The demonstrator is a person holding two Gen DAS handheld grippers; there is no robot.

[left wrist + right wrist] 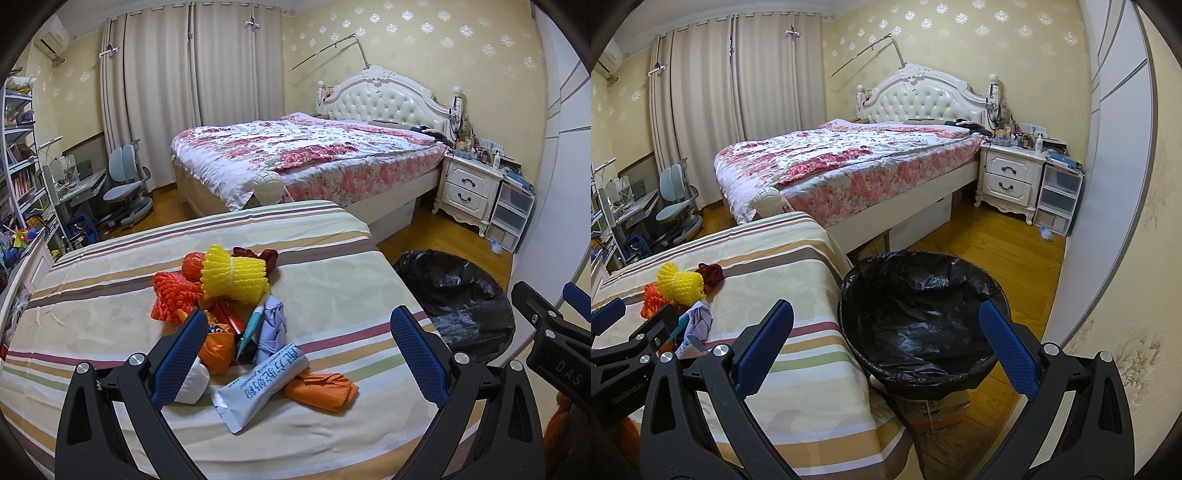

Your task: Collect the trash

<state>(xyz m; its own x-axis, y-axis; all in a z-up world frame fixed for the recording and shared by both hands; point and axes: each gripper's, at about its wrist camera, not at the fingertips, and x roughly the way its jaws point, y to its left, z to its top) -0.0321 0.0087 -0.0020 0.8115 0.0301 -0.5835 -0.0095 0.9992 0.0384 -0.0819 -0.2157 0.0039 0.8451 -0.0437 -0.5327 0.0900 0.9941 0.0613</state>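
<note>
A pile of trash [236, 317] is seen at centre on a striped bed [110, 317], between the open, empty jaws of the left gripper [299, 354]. The right gripper [886, 347], jaws wide and empty, is held over a black-lined bin [923, 314] on the wooden floor [997, 236].

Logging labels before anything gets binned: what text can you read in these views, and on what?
"milk powder": white sachet, beside larger blue Chinese characters I cannot make out.
"DAS": right gripper's black body.
White lettering on left gripper's body: too blurred.
Print on cardboard box under bin: unreadable.
</note>
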